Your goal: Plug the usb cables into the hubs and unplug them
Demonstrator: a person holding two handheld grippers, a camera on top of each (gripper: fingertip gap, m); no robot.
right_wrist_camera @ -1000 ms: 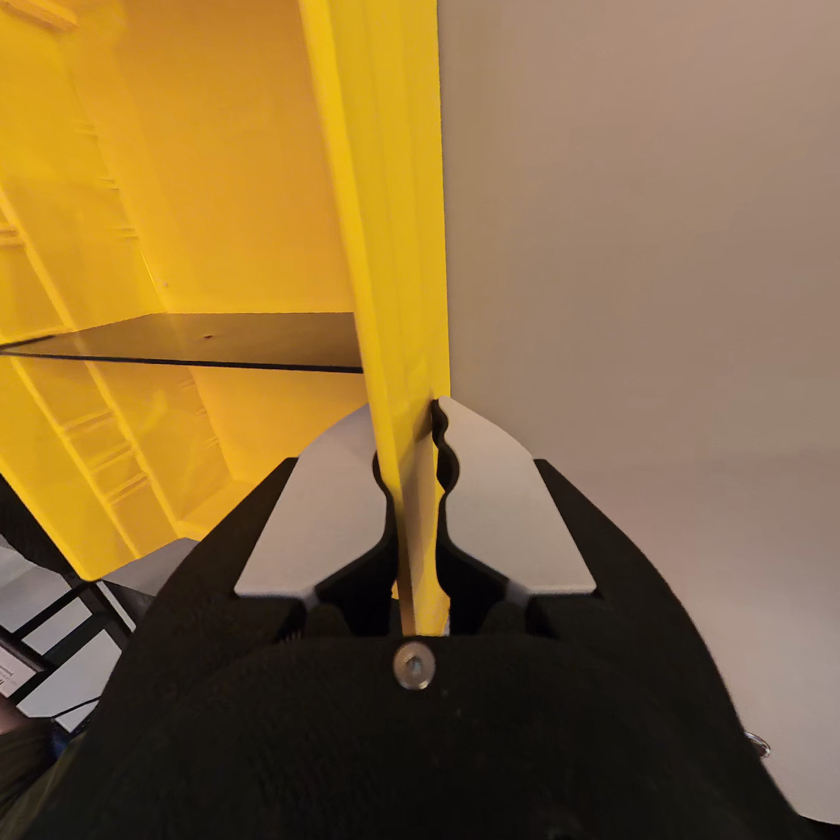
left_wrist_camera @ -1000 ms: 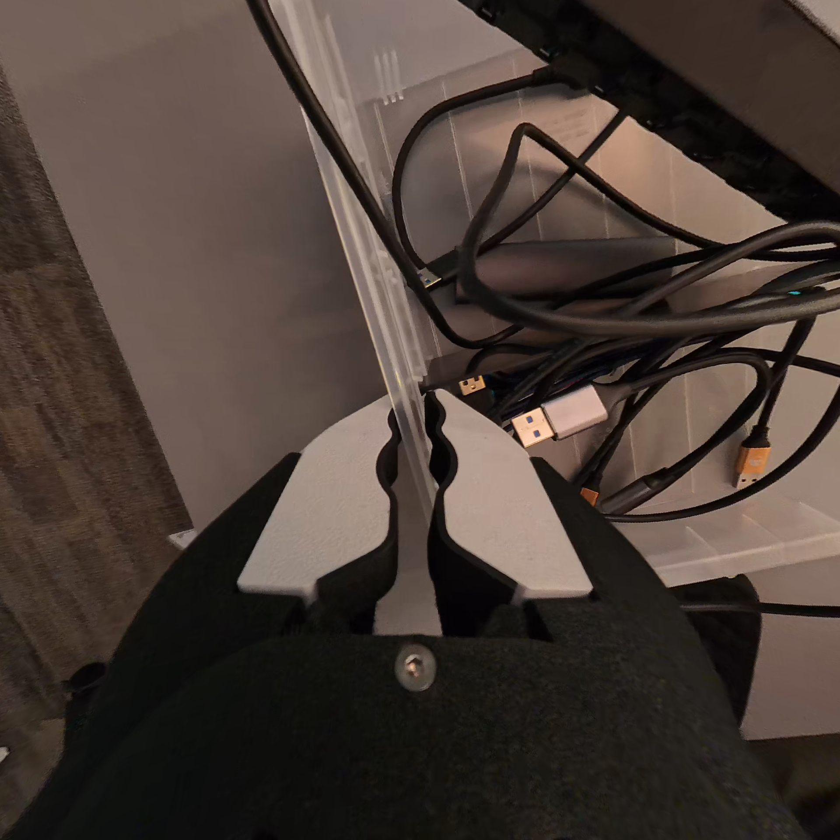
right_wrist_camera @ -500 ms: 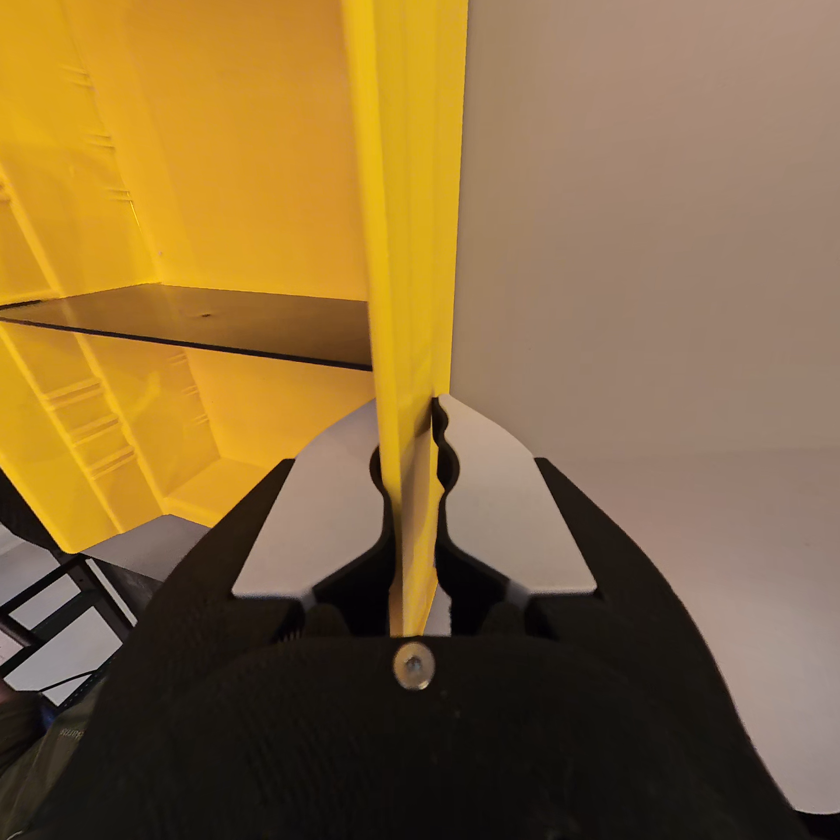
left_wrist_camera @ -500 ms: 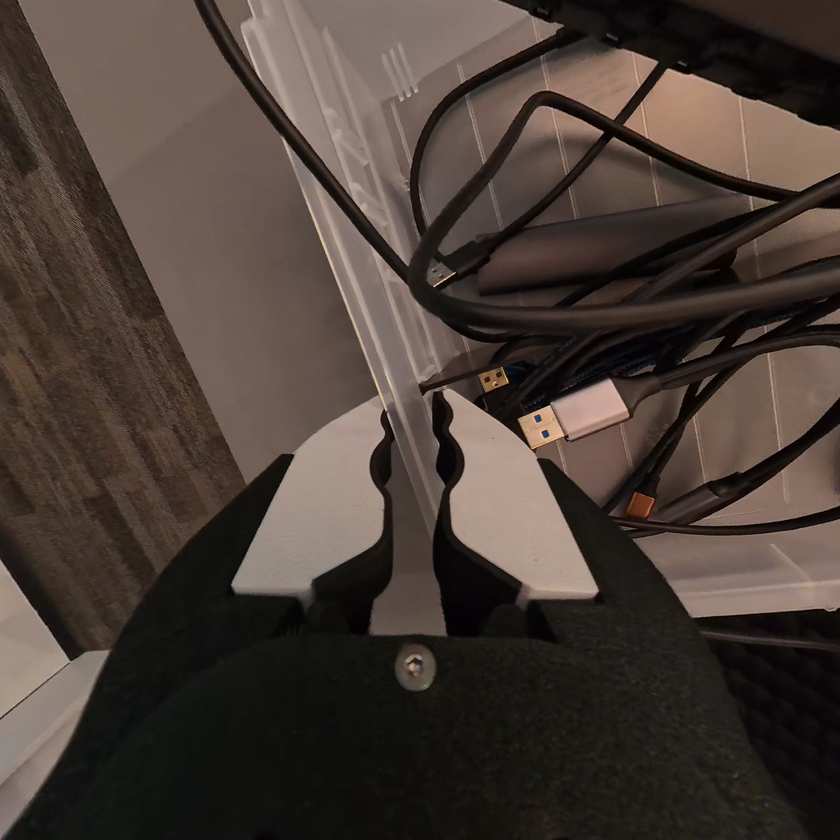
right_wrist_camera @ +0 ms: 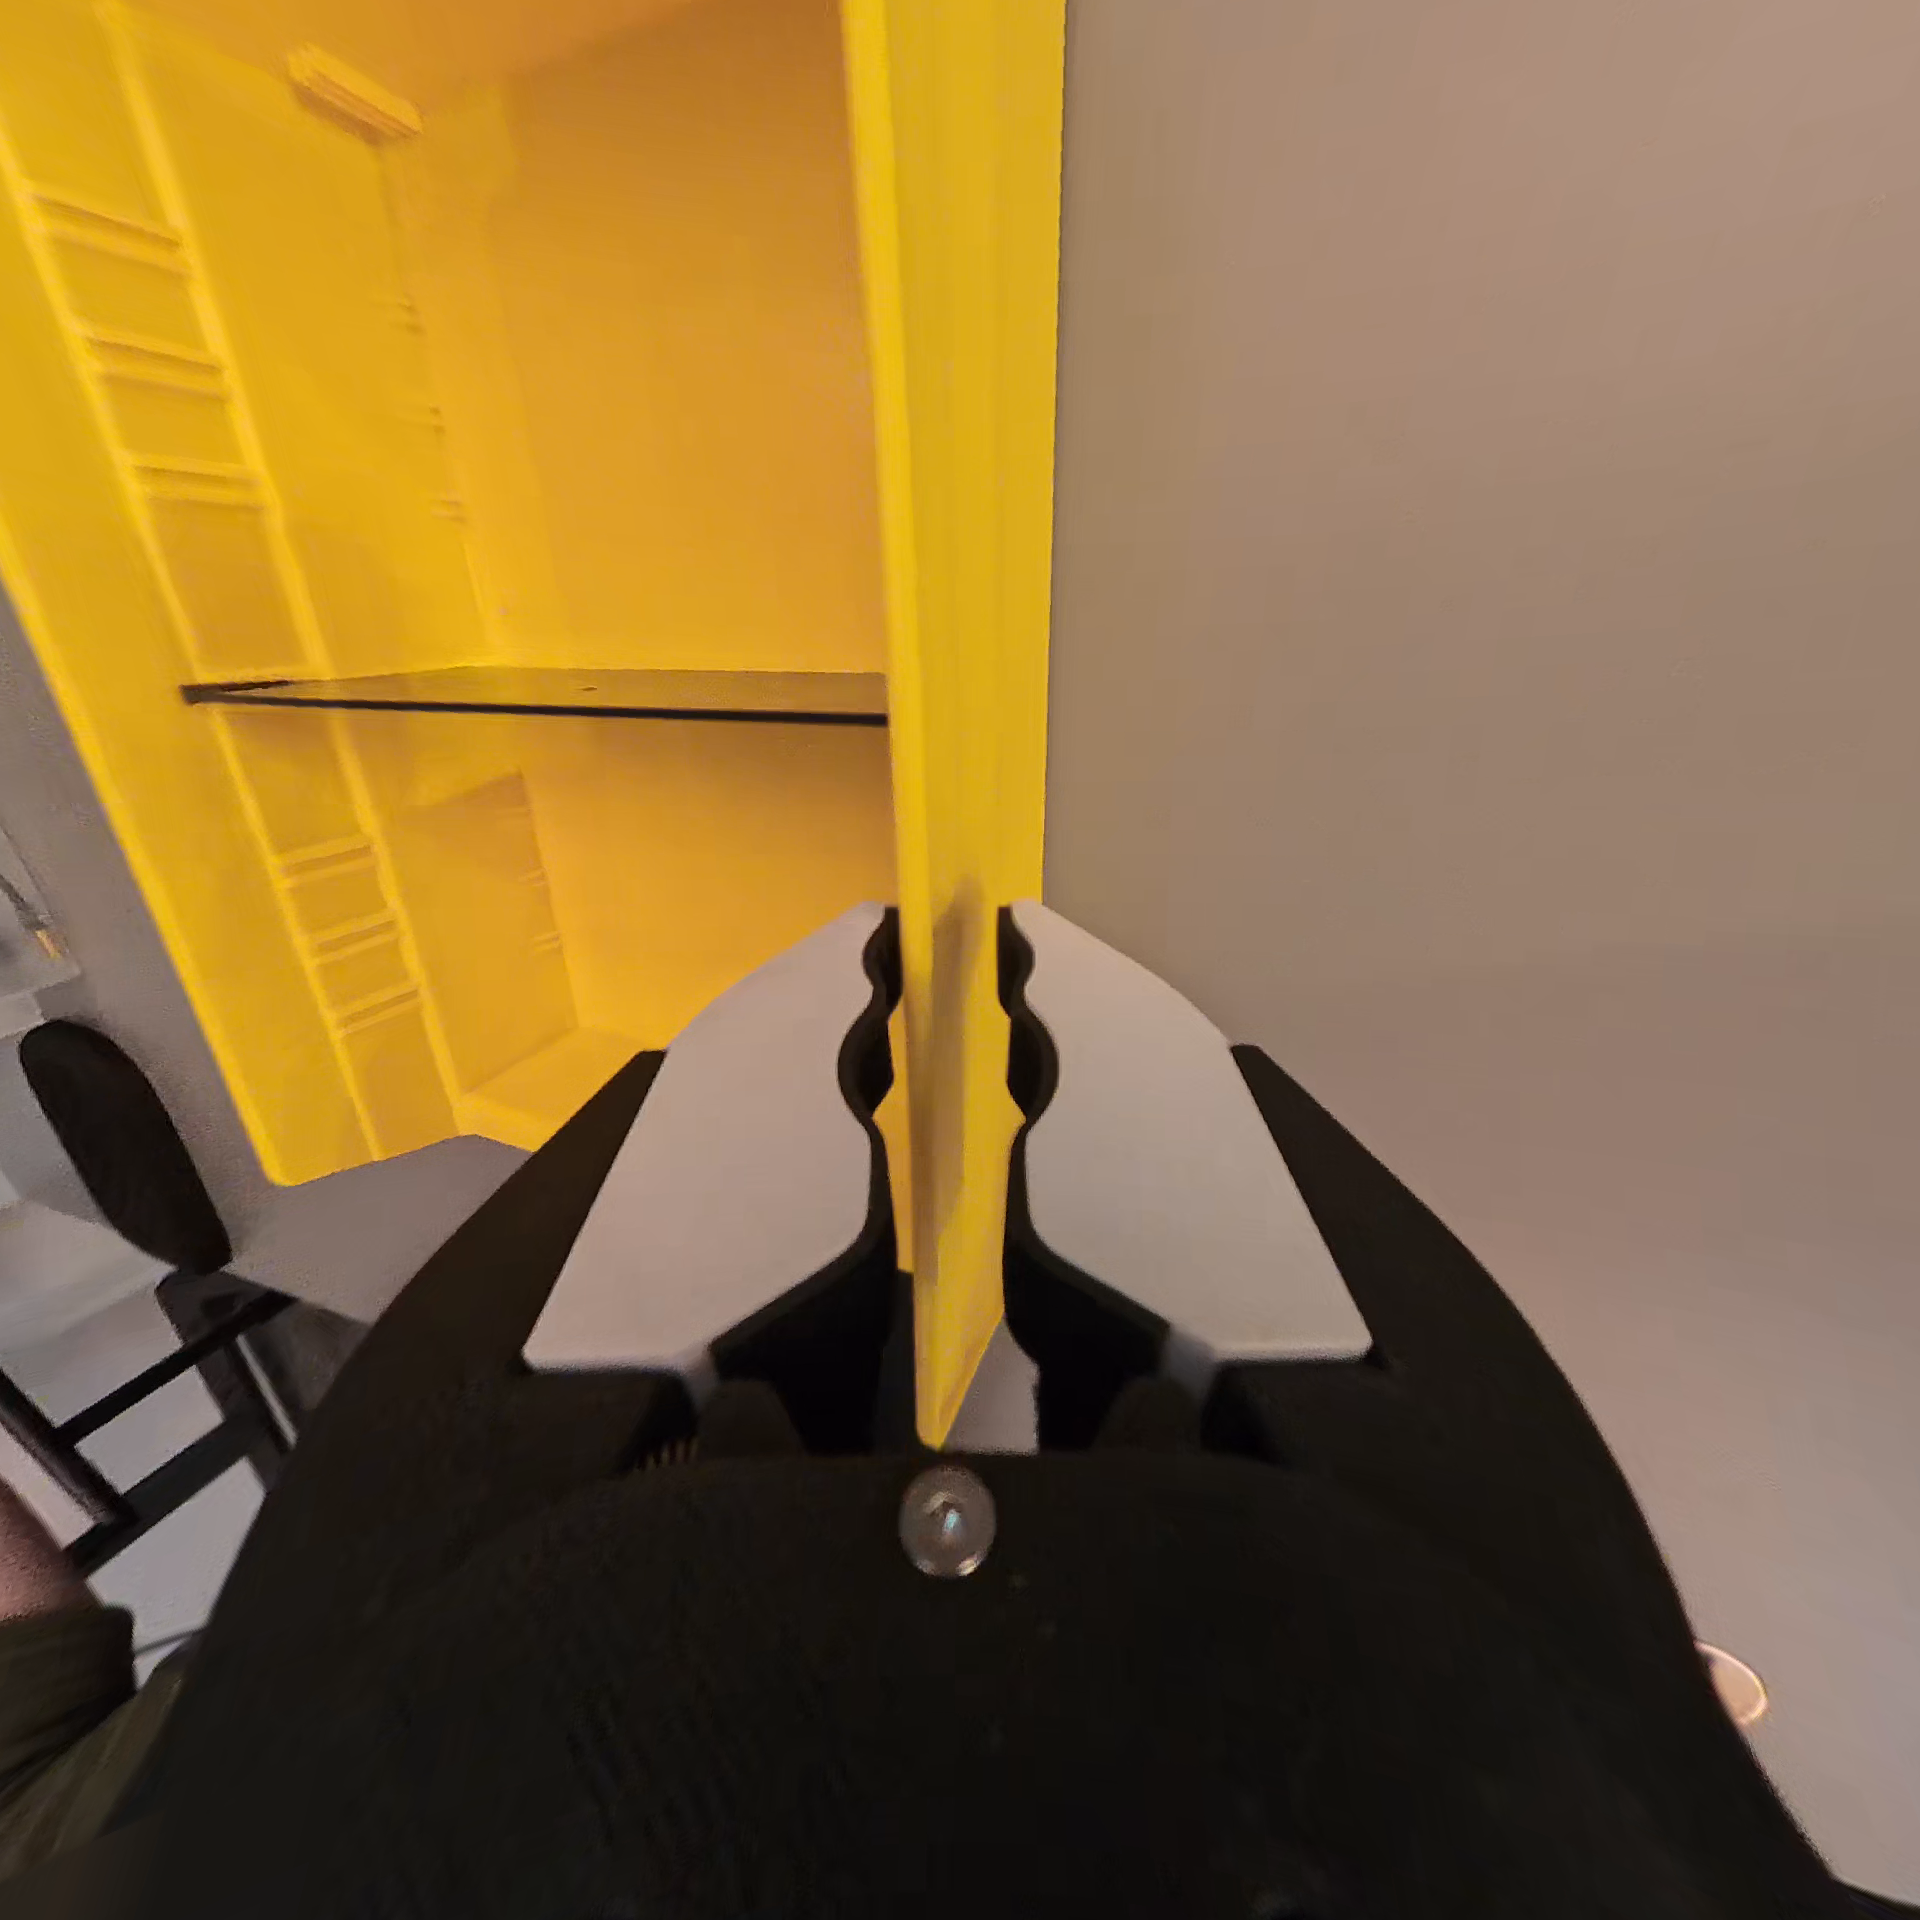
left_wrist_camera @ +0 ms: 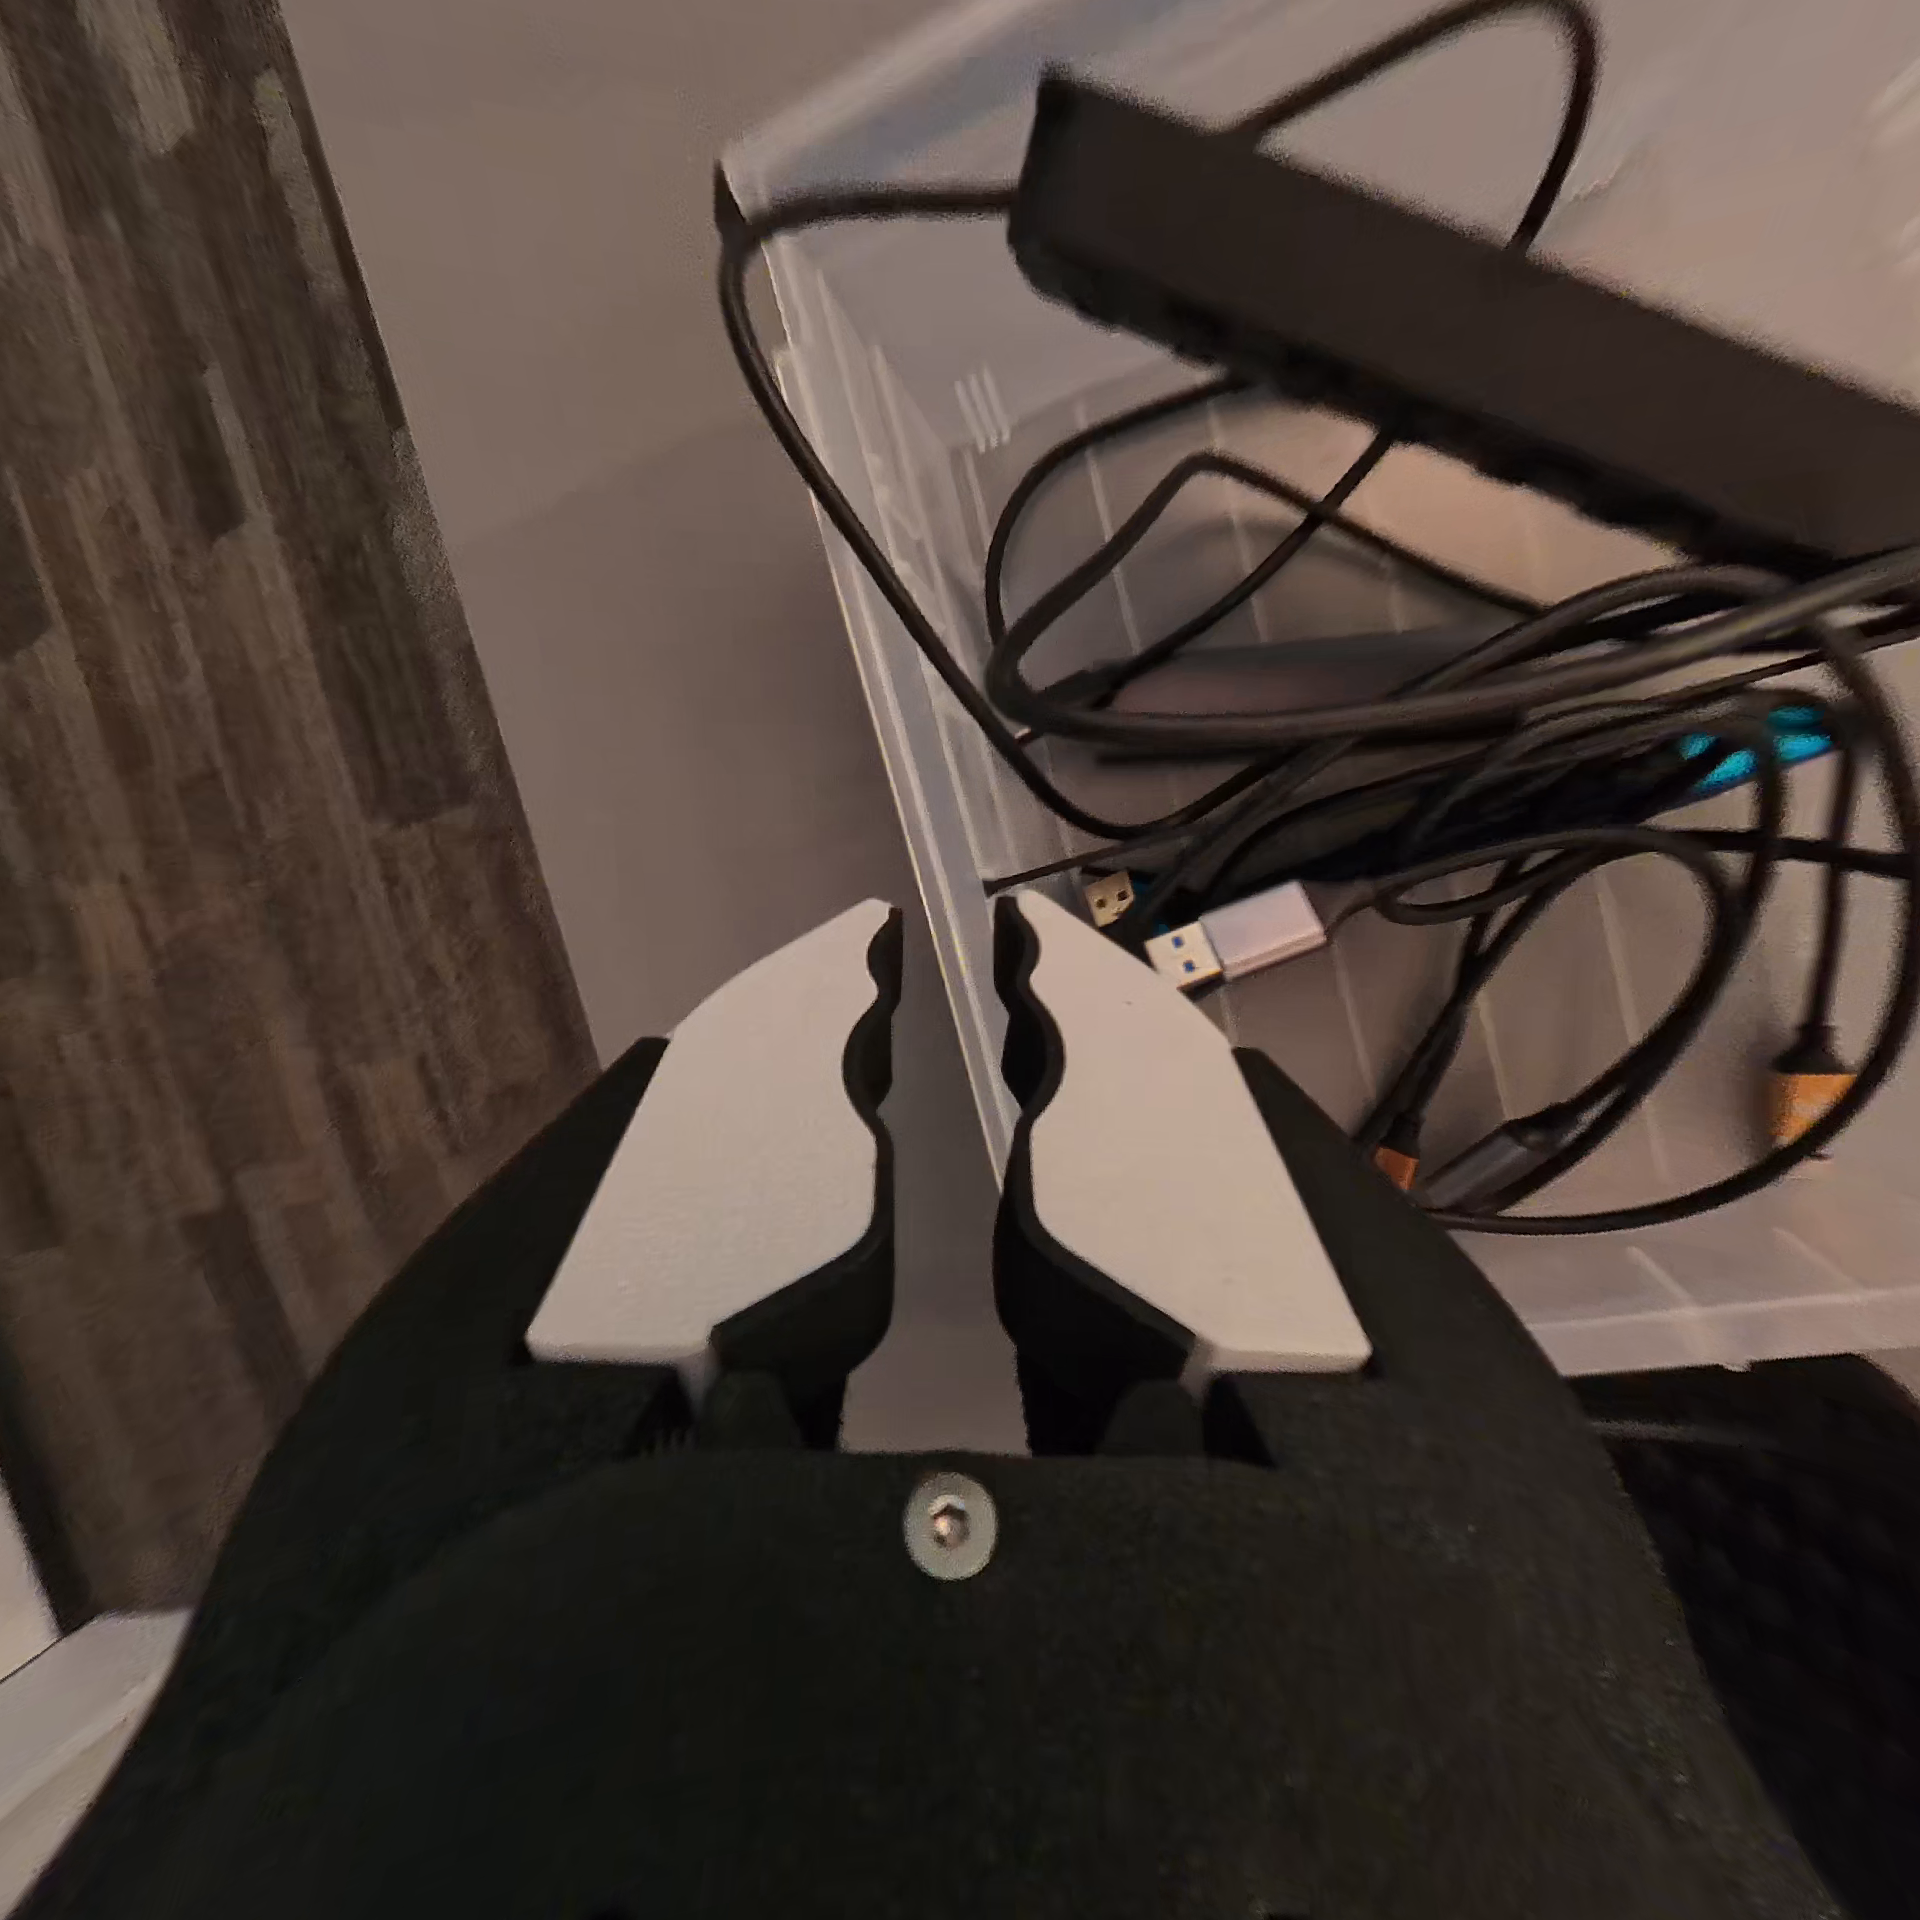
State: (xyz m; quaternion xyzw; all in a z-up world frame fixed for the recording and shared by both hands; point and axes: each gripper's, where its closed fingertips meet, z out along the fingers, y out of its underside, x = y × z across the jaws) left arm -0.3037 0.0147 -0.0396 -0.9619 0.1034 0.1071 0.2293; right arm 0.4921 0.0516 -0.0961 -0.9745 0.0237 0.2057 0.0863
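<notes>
My left gripper (left_wrist_camera: 945, 914) is shut on the side wall of a clear plastic bin (left_wrist_camera: 894, 582), one finger on each side. Inside lie a long black hub (left_wrist_camera: 1455, 343) propped on the rim, a grey hub (left_wrist_camera: 1299, 675) and a tangle of black USB cables (left_wrist_camera: 1351, 790). Loose plugs show: a silver one with a blue tongue (left_wrist_camera: 1247, 935) and an orange one (left_wrist_camera: 1808, 1091). My right gripper (right_wrist_camera: 948, 914) is shut on the wall of a yellow bin (right_wrist_camera: 966, 416) with a black divider (right_wrist_camera: 540, 694). No cable shows in it.
Grey carpet (left_wrist_camera: 208, 727) lies left of the clear bin, and black foam (left_wrist_camera: 1766, 1507) below its near edge. A pale surface (right_wrist_camera: 1455, 727) fills the right of the right wrist view. A black chair (right_wrist_camera: 114, 1143) and a person's sleeve (right_wrist_camera: 52, 1714) are at its lower left. My right fingertips sit around 80 centimeters from my left ones. It is some 12 centimeters from my left tips to the long black hub (left_wrist_camera: 1455, 343).
The left view has swung, so the clear bin's far corner and the whole black hub now show, and the cables have shifted. The right view has tilted and the chair has come into view. Both grips are unchanged.
</notes>
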